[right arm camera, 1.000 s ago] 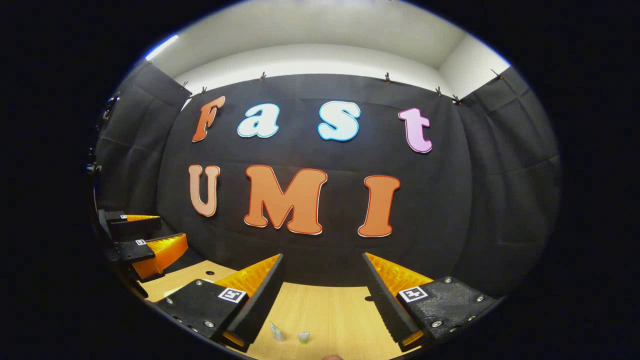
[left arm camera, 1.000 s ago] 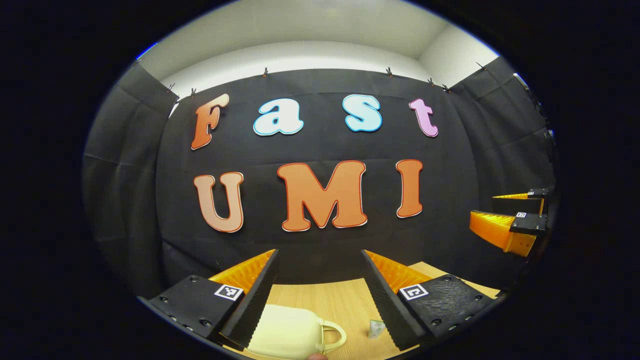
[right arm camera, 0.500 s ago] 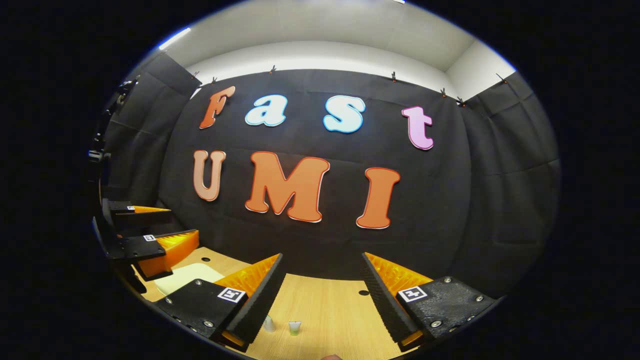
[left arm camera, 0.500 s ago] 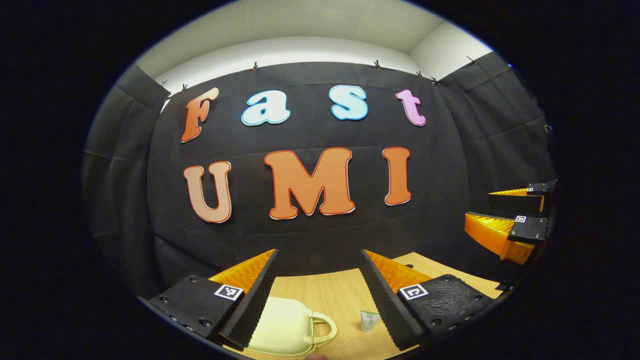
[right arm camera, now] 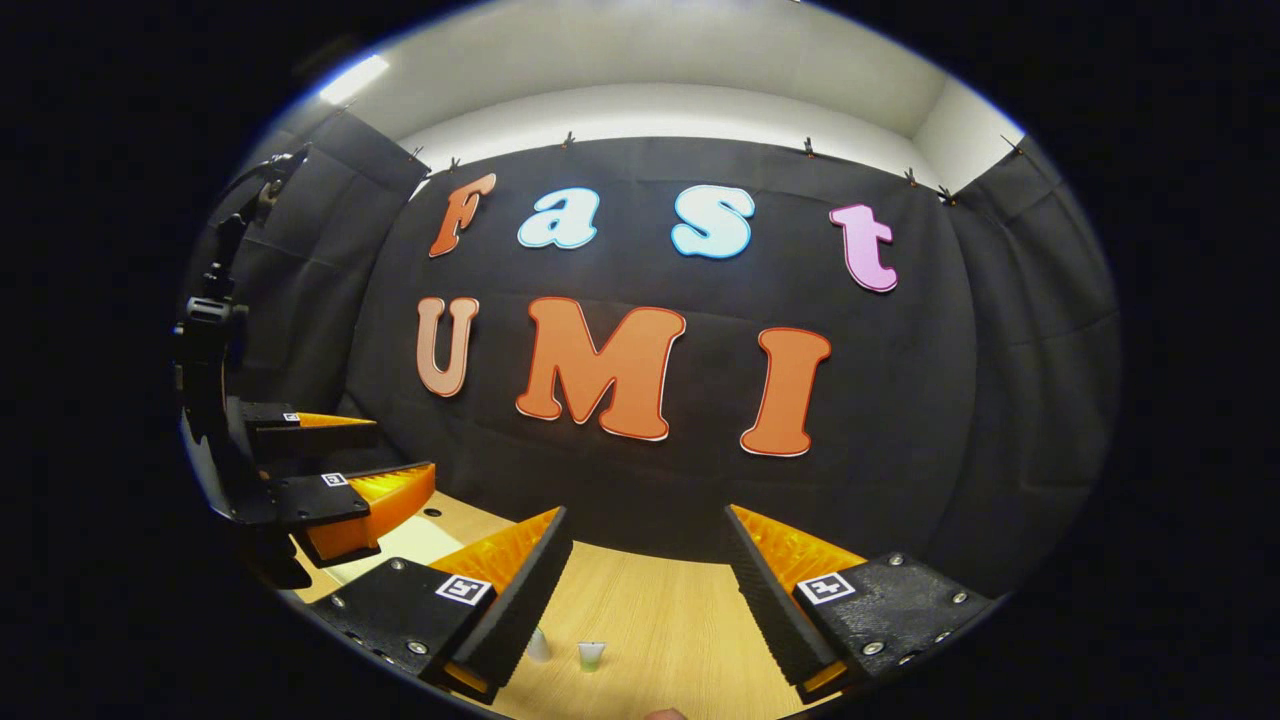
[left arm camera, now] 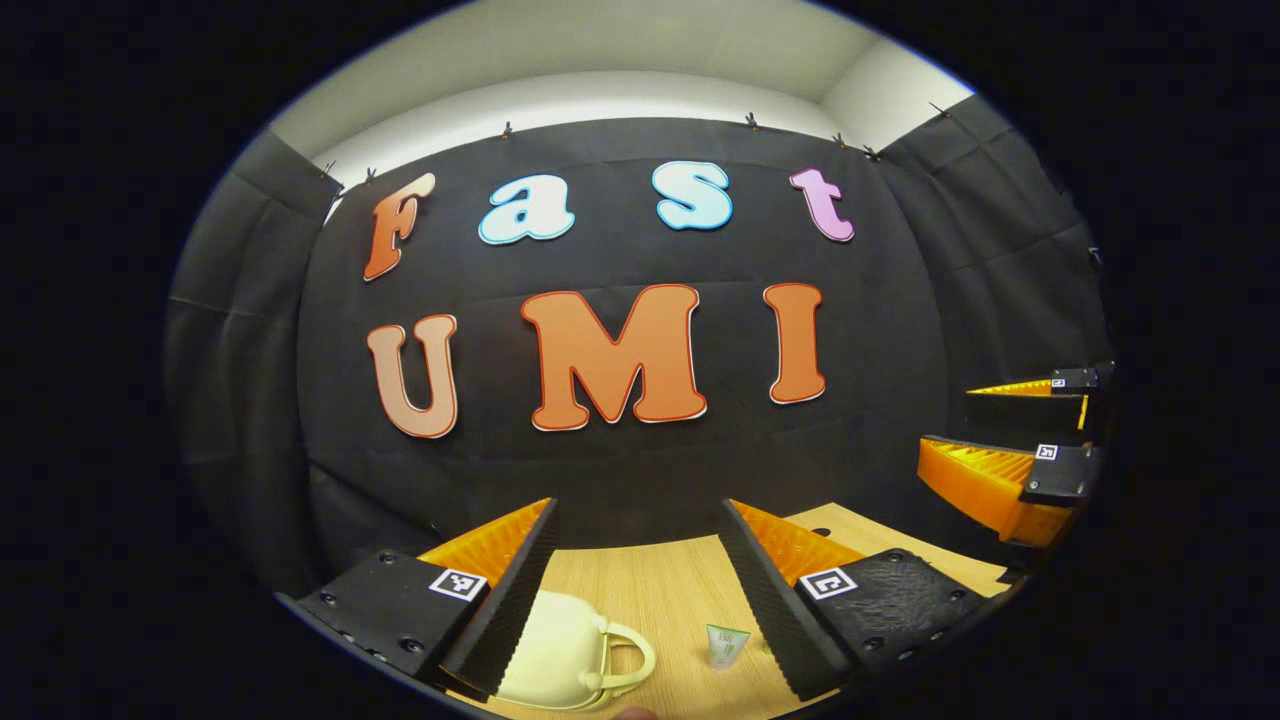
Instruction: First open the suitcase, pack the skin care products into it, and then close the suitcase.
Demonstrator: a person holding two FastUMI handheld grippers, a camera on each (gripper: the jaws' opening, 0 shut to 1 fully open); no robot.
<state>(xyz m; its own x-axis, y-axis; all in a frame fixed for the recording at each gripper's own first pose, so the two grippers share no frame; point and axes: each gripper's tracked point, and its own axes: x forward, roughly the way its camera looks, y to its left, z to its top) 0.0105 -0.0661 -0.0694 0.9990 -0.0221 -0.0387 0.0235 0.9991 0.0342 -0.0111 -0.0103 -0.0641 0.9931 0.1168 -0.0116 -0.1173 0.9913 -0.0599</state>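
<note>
A small cream suitcase (left arm camera: 560,655) with a loop handle lies shut on the wooden table (left arm camera: 650,585), low in the left gripper view and partly behind my left finger. A small skin care tube (left arm camera: 727,645) stands to its right. My left gripper (left arm camera: 638,510) hangs open above them, holding nothing. In the right gripper view, two small skin care containers (right arm camera: 538,645) (right arm camera: 591,655) stand on the table (right arm camera: 660,610) below my open right gripper (right arm camera: 648,515). A pale patch of the suitcase (right arm camera: 415,538) shows under the left gripper (right arm camera: 400,447), which is open at the far left.
The black cloth wall rises just behind the table's far edge. The right gripper (left arm camera: 950,425) is open at the right edge of the left gripper view, above the table's right corner. A small dark hole (right arm camera: 431,512) marks the tabletop.
Both grippers have tipped a little downward, so the suitcase and containers sit higher in view. The left gripper now shows further into the right gripper view. Both stay open.
</note>
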